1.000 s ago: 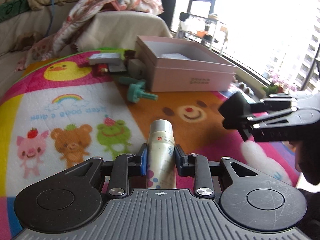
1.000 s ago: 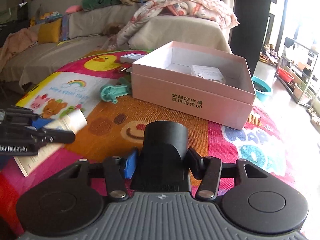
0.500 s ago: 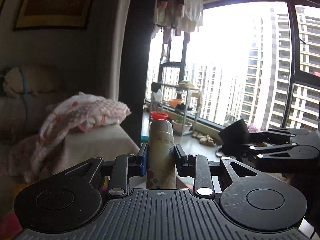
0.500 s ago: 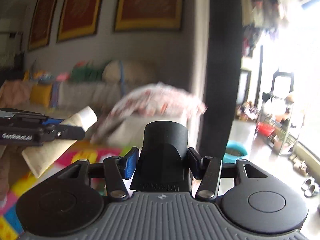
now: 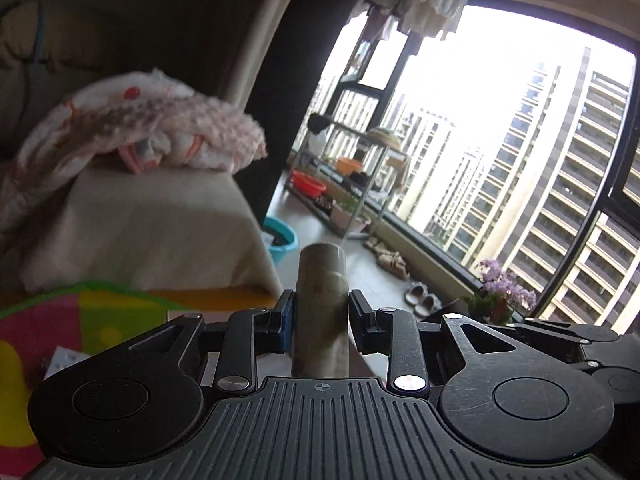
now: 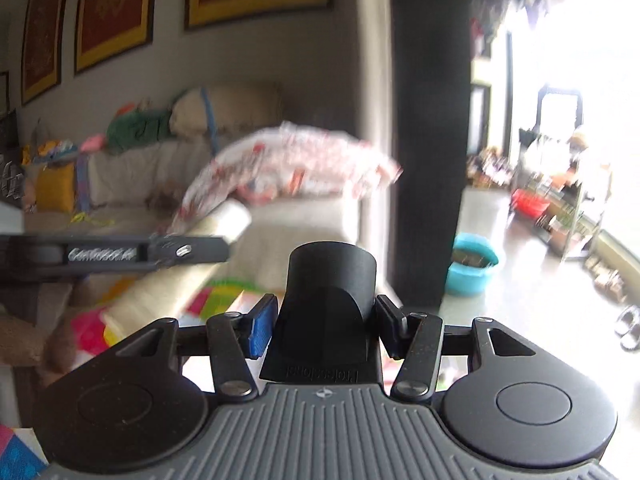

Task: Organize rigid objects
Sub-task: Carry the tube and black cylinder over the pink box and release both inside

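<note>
My left gripper [image 5: 321, 316] is shut on a cream tube [image 5: 321, 304] with a rounded cap, held up in the air and pointing toward the window. My right gripper [image 6: 326, 324] is shut on a black nozzle-shaped part [image 6: 330, 312]. In the right wrist view the left gripper [image 6: 120, 254] shows at the left with the tube [image 6: 192, 264] slanting through it. In the left wrist view the right gripper [image 5: 560, 336] shows low at the right edge. The pink box is out of view.
A colourful play mat [image 5: 60, 320] peeks in below, also in the right wrist view [image 6: 224, 292]. Behind stand a cloth-covered sofa [image 5: 152, 224] with a floral blanket [image 5: 132, 136], a blue basin [image 6: 472, 268], a rack [image 5: 352, 184] and a big window.
Both grippers tilted up from the mat and pink box toward the room, then dipped slightly so the mat's edge shows again. Both keep their hold.
</note>
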Available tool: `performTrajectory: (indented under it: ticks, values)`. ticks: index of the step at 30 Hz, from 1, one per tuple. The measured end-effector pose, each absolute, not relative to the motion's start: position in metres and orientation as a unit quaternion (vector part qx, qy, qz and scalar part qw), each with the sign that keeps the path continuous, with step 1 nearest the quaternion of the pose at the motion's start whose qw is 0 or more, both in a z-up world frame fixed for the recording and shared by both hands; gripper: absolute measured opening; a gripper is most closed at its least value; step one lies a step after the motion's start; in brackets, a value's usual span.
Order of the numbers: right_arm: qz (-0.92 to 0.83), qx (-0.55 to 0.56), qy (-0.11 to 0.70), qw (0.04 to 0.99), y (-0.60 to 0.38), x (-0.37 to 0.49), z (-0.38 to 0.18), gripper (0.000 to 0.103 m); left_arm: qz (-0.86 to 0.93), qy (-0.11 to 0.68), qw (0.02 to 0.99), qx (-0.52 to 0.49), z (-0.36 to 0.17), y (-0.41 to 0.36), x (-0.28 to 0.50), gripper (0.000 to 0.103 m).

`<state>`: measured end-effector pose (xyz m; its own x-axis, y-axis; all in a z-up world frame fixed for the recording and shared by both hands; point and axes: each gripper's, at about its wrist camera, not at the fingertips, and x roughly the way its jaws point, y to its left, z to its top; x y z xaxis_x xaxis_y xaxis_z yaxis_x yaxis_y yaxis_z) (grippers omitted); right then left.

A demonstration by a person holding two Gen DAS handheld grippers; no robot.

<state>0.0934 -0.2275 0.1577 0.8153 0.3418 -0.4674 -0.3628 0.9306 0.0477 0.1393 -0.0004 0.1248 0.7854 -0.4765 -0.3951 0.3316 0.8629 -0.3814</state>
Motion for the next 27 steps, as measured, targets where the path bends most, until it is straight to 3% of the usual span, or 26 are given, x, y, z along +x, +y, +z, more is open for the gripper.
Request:
performTrajectory:
  ticks: [2,8,13,17,23,27]
  values:
    - [0.194,-0.015,0.272,0.942,-0.219,0.108,0.142,0.065,-0.199,0.257,0.934,-0.152,0.109,0.007,0.146,0.032]
    - [0.162,-0.047,0.268,0.949,-0.217,0.095,0.114,0.066,-0.167,0.247,0.942,-0.152,0.091,0.045,0.12,0.032]
    - [0.152,-0.088,0.244,0.954,-0.221,0.056,0.093,0.075,-0.125,0.246,0.95,-0.146,0.077,0.075,0.072,0.032]
    - [0.165,-0.072,0.267,0.947,-0.219,0.031,0.07,0.076,-0.12,0.279,0.944,-0.125,0.061,0.085,0.043,0.032]
    - [0.184,-0.057,0.283,0.939,-0.206,0.01,0.045,0.076,-0.157,0.318,0.935,-0.015,0.04,0.061,0.024,0.032]
    - [0.187,-0.042,0.296,0.936,-0.204,0.009,0.036,0.076,-0.155,0.322,0.934,-0.01,0.033,0.052,0.032,0.033]
